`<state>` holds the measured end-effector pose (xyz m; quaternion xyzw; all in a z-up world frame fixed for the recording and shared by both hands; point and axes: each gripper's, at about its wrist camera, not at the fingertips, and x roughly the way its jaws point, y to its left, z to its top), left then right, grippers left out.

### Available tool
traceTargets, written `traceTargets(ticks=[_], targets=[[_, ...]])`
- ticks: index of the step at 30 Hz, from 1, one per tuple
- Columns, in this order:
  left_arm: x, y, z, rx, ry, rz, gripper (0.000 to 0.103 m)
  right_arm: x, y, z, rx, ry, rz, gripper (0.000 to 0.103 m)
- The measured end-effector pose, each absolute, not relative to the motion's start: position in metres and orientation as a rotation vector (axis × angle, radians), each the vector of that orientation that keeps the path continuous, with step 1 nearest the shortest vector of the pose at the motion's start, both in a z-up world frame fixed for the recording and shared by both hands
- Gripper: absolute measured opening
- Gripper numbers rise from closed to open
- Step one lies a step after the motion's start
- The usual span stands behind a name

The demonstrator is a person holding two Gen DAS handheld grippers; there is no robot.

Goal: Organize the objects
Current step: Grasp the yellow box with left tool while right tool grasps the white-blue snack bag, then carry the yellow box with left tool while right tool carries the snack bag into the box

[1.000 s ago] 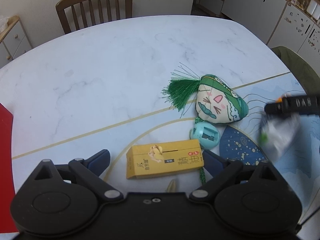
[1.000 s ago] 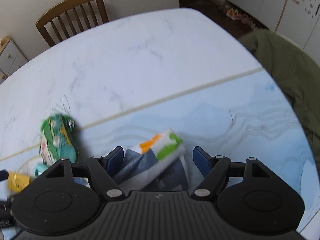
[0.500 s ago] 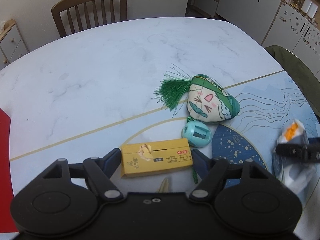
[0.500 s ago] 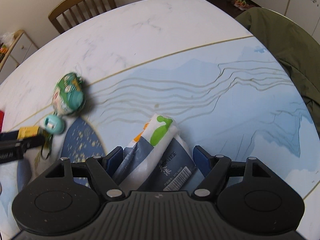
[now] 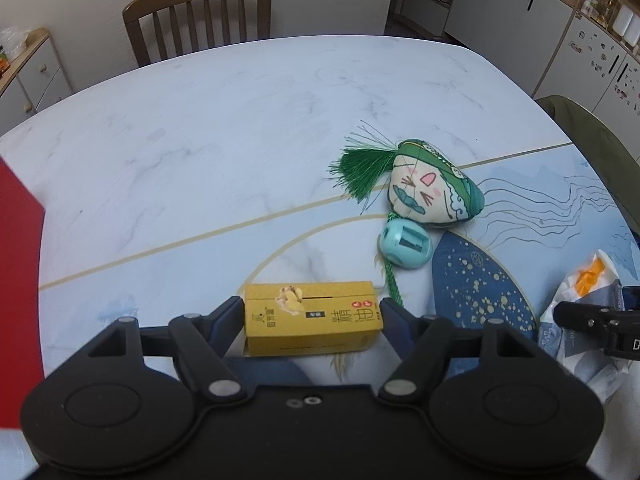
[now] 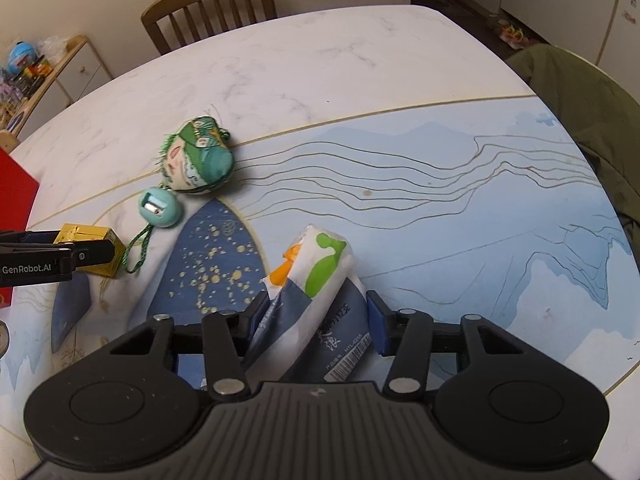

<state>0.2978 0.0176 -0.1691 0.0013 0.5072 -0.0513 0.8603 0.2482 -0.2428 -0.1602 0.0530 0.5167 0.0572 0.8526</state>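
The left gripper (image 5: pixel 312 312) has its two fingers (image 5: pixel 228 316) on the short ends of a yellow box (image 5: pixel 312 322), so it is closed on the box. The box lies flat on the counter (image 5: pixel 200 140), with its long side across the view.

The right gripper (image 6: pixel 312 312) holds a soft packet (image 6: pixel 320 280), white and dark blue with an orange and a green mark. The fingers (image 6: pixel 378 330) press on both sides of the packet, and its front end rests on the counter ahead of the gripper.

Beyond the box there is a round light-blue sharpener (image 5: pixel 406 244). Just behind it and touching it lies a stuffed pouch (image 5: pixel 432 188) with a painted cat face and a green tassel. A green cord (image 6: pixel 138 250) runs from the pouch toward the box.

A wooden chair (image 5: pixel 200 16) stands at the far side of the counter, and a green garment (image 6: pixel 580 120) hangs at the right edge. Something red (image 5: pixel 16 280) shows at the left edge.
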Motion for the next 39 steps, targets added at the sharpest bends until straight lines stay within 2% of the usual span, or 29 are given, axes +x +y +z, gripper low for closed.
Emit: traceTargets(ticks=[20,39], targets=[[0.255,0.052,-0.132,-0.077,1.012,-0.108,0.072,0.223,-0.195,-0.104,0.068,0.998,0.229,0.048],[0.210,0.124,-0.084,-0.151,0.953,-0.102,0.072,0.206,-0.102,-0.058,0.043,0.935,0.374,0.048]])
